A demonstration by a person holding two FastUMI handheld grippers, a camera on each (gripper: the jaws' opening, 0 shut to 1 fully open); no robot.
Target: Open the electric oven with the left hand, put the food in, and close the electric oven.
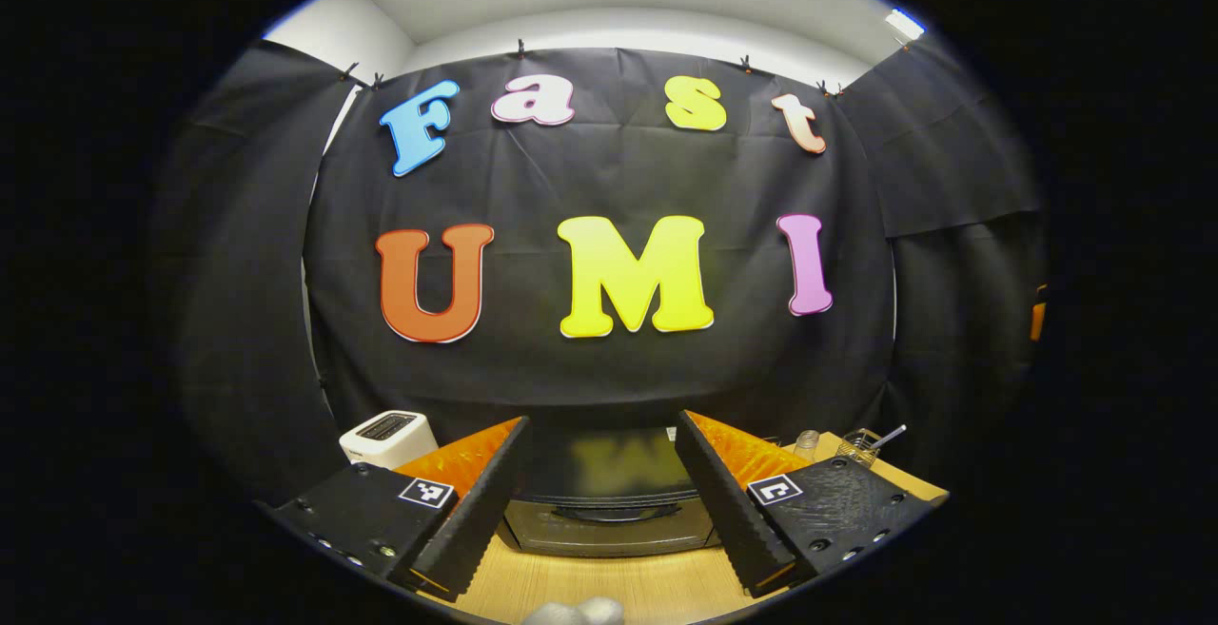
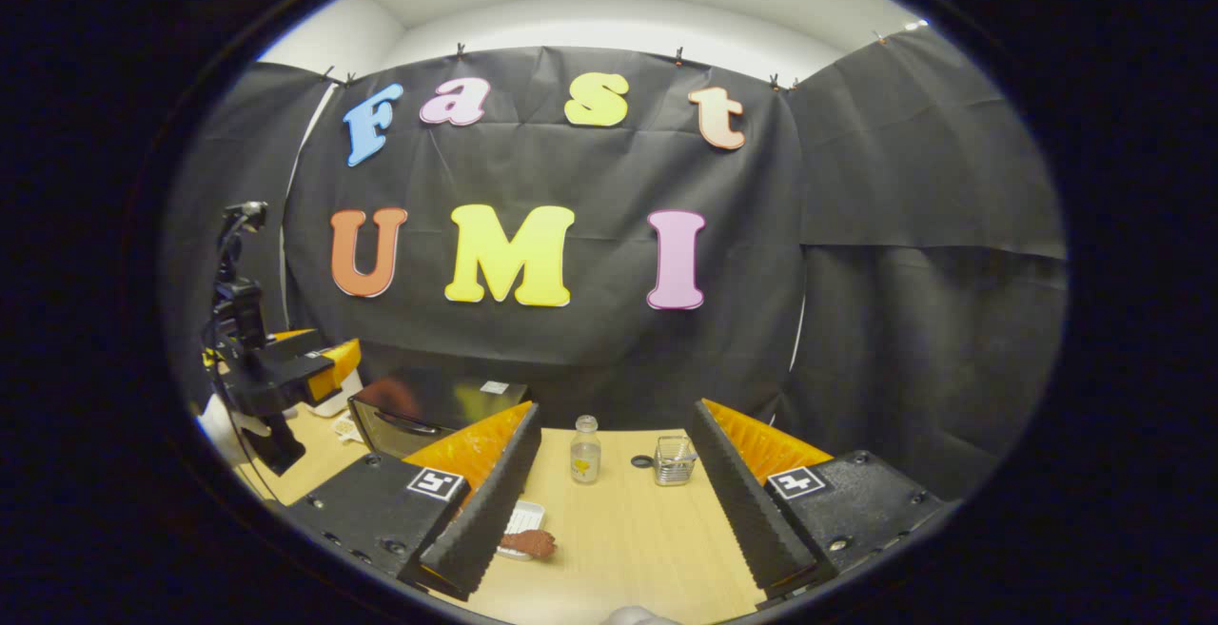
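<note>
While both hand-held grippers hang above the table (image 2: 628,530), nothing of the job looks begun: the oven (image 1: 609,511) sits at the back against the black cloth with its door up and its dark handle across the front. The left hand-held gripper (image 1: 601,501) faces that door squarely, fingers spread wide with nothing between them. I take this as lining up for the handle, which the task gives to that hand. It is near the oven but not touching it. From the right gripper view the same tool (image 2: 285,373) can be seen off to the side, held up in front of the oven (image 2: 428,416).

The right hand-held gripper (image 2: 614,511) is also wide open and empty, pointing over the bare middle of the table. Just beside its left finger lies the food (image 2: 529,542), a reddish-brown piece resting on the edge of a small white tray (image 2: 525,514), close enough to pick up once the door is down.

Further back stand a small bottle (image 2: 585,451) and a wire basket (image 2: 674,461), apart from each other and out of the way. A white toaster (image 1: 387,437) sits left of the oven, near but seemingly not in the door's path.
</note>
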